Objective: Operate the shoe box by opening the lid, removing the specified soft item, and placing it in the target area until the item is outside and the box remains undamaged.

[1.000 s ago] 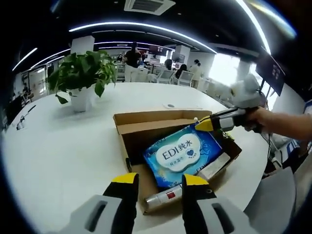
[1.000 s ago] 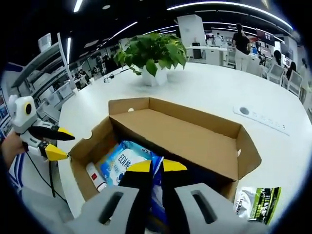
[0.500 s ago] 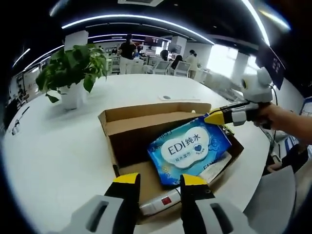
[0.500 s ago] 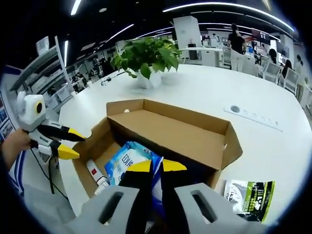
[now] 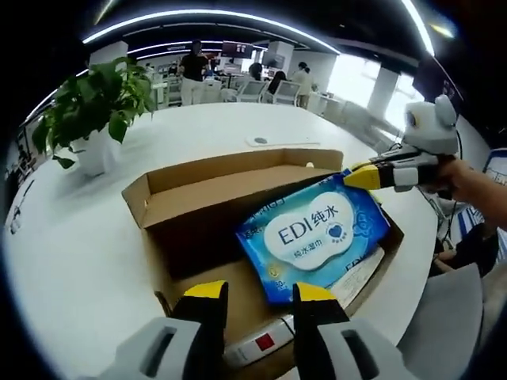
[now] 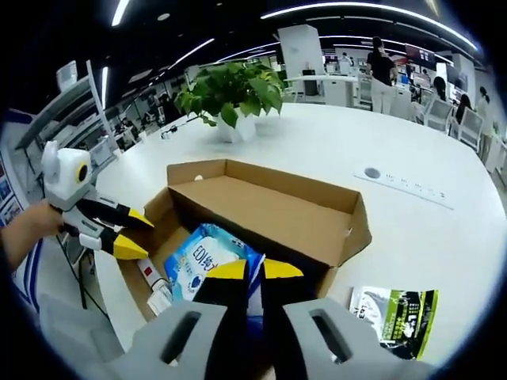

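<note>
Wipes pack [image 5: 313,237], blue with "EDI" on it, is tilted up out of the open box [image 5: 198,198], its far corner at about 2 o'clock pinched by the right gripper [image 5: 360,176]. In the right gripper view the same pack [image 6: 207,255] sits right at the tips of that gripper [image 6: 245,269], jaws shut tight on its edge.

Left gripper [image 5: 252,291] is at 6 o'clock in its own view, jaws parted with nothing between them, just over the near box wall. The pack's lower corner is just beyond the tips, not touching as far as I can see. A white tube [image 5: 253,345] with a red label lies along the near wall inside the box, showing through the gap between the jaws.

Lid flap [image 6: 261,210] stands up on the far side. White table [image 5: 71,253] has lots of bare room round the box. Plant [image 5: 83,103] is at 10 o'clock, well apart. A green and black packet [image 6: 394,315] lies on the table beside the box at 4 o'clock in the right gripper view.
</note>
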Tool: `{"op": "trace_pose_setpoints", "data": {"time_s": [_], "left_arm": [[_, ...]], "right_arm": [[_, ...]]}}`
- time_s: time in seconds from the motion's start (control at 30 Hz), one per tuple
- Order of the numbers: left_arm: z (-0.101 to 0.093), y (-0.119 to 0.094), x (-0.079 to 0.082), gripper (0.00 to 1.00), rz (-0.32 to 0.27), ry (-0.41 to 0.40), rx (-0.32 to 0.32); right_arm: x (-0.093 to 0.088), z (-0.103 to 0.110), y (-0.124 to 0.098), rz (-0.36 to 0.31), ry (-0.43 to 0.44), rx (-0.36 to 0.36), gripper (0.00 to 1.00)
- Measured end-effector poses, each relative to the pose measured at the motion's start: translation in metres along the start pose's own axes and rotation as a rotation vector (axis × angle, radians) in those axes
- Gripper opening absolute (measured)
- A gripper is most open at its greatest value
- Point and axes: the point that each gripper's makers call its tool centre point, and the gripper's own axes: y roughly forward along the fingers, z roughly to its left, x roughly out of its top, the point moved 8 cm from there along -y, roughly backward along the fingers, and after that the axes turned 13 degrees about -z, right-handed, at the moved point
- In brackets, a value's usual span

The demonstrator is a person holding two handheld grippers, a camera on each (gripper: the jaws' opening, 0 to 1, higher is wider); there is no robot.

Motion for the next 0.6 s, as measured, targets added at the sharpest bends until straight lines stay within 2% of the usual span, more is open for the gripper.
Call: {"op": "trace_pose_setpoints", "data": {"time_s": [0.17,0.33,0.4,0.6], "left_arm": [[0.000,0.016,-0.003,0.32,0.038,-0.015,-0.038],[-0.003,0.026,-0.007,0.29,0.064,-0.072,-0.067],[-0.003,0.032,-0.009,0.28,0.080,-0.132,-0.082],[0.003,0.046,-0.016,0.24,0.121,-0.222,-0.097]], "right_arm": [[-0.001,-0.005,-0.003,0.002,0.001,-0.007,0.03],[-0.004,-0.008,-0.006,0.005,0.001,-0.010,0.03],[-0.005,-0.009,-0.007,0.006,-0.006,-0.010,0.03],[-0.008,-0.012,-0.007,0.005,-0.009,-0.009,0.03]]}}
